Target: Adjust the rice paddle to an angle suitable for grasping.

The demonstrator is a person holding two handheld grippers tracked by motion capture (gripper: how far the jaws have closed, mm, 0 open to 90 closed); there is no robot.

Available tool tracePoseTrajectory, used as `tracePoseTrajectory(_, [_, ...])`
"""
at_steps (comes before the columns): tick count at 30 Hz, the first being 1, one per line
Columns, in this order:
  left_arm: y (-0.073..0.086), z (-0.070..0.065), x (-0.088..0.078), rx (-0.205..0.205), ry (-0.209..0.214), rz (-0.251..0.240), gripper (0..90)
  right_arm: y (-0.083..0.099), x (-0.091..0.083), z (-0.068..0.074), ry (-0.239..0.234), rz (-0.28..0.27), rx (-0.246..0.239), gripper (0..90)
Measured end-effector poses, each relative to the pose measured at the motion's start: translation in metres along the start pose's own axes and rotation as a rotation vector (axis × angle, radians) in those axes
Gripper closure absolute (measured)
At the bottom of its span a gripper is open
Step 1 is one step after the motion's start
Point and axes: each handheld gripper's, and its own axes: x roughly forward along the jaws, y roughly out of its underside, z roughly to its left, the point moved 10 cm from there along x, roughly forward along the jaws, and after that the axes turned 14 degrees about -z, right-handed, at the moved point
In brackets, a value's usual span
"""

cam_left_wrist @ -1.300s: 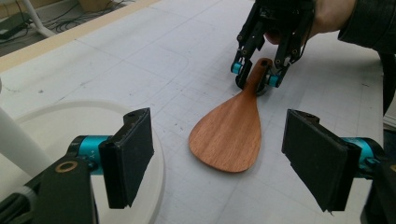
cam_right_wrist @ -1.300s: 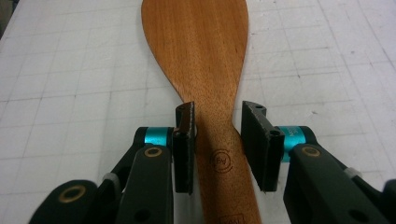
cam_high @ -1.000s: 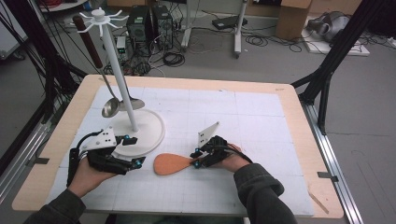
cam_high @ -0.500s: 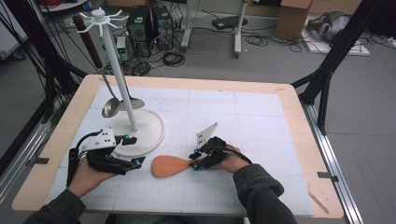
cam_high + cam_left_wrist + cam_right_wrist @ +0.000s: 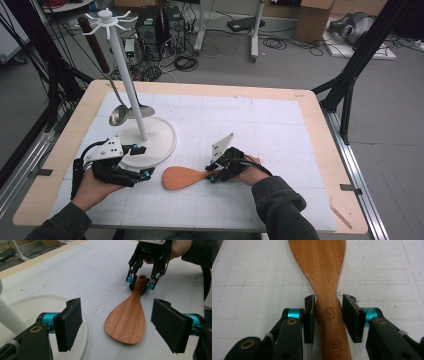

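Landmark: we take the white utensil stand, with its round base at the table's left, as our reference.

Left gripper: it hovers at the near edge of the stand's base, jaws wide apart and holding nothing; in the left gripper view the base edge sits under one pad and bare mat under the other.

Ladle: it hangs from the stand's top, its bowl low beside the pole.

Wooden spatula: it lies flat on the mat just right of the stand's base, blade toward the stand, handle pointing away from it.

Change: against the earlier high views, the spatula has slid slightly left, nearer the base; the left gripper has kept its place.

Meaning: we judge the spatula is being brought toward the stand, perhaps to hang by the hole in its handle end.

Right gripper: it straddles the handle's narrow neck; the pads look pressed to both sides, though a thin gap may remain, so we call it clamped with some doubt.
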Motion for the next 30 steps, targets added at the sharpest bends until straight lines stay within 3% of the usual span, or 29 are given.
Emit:
tracePoseTrajectory(7, [0.0003, -0.0004, 0.0003, -0.002, 0.002, 0.001, 25.3, -0.0053, 0.0072, 0.0057, -0.03, -0.01, -0.016, 64.9])
tracePoseTrajectory(21, [0.0, -0.0015, 0.0, -0.002, 0.011, 0.0, 25.4, 0.0014, -0.0005, 0.0066, 0.015, 0.004, -0.013, 58.4])
tracePoseTrajectory(30, [0.004, -0.0024, 0.0049, -0.005, 0.022, 0.02, 25.7, 0.0013, -0.0009, 0.0062, 0.012, -0.012, -0.042, 65.1])
